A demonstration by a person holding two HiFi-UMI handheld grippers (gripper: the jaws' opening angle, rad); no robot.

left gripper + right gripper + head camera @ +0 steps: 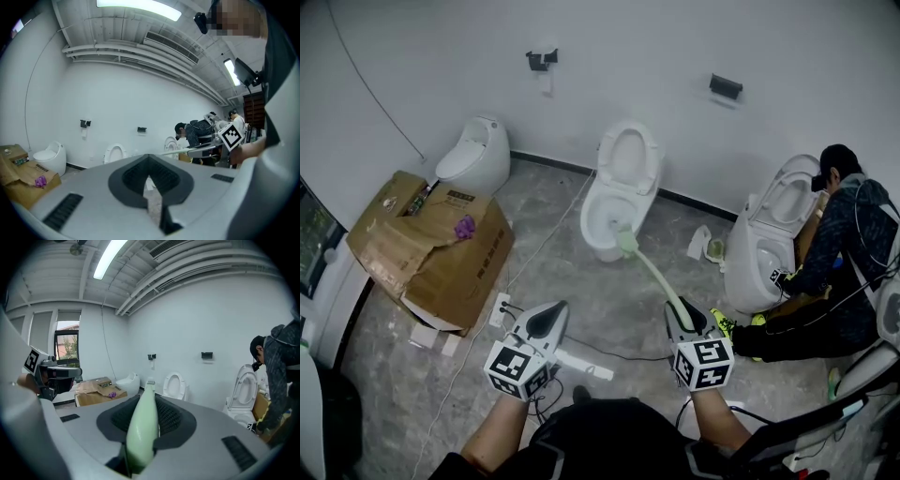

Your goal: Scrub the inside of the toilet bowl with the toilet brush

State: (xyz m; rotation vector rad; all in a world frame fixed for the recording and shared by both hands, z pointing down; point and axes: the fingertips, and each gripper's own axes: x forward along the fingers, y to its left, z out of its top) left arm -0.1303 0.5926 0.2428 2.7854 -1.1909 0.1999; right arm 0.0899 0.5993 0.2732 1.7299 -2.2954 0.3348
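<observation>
A white toilet (602, 214) stands against the far wall with its seat and lid raised; it also shows in the right gripper view as a toilet (174, 386). A pale green toilet brush (652, 274) slants from my right gripper (683, 315) down to the bowl, its head at the front rim. The right gripper (145, 430) is shut on the brush handle (142, 423). My left gripper (547, 317) hovers over the floor left of it, shut with nothing held, and its jaws (150, 182) stand together.
A flattened cardboard box (431, 246) lies at left beside a second toilet (474, 155). At right a person (836, 267) crouches at a third toilet (767, 239). A power strip (500, 309) and cables lie on the grey floor.
</observation>
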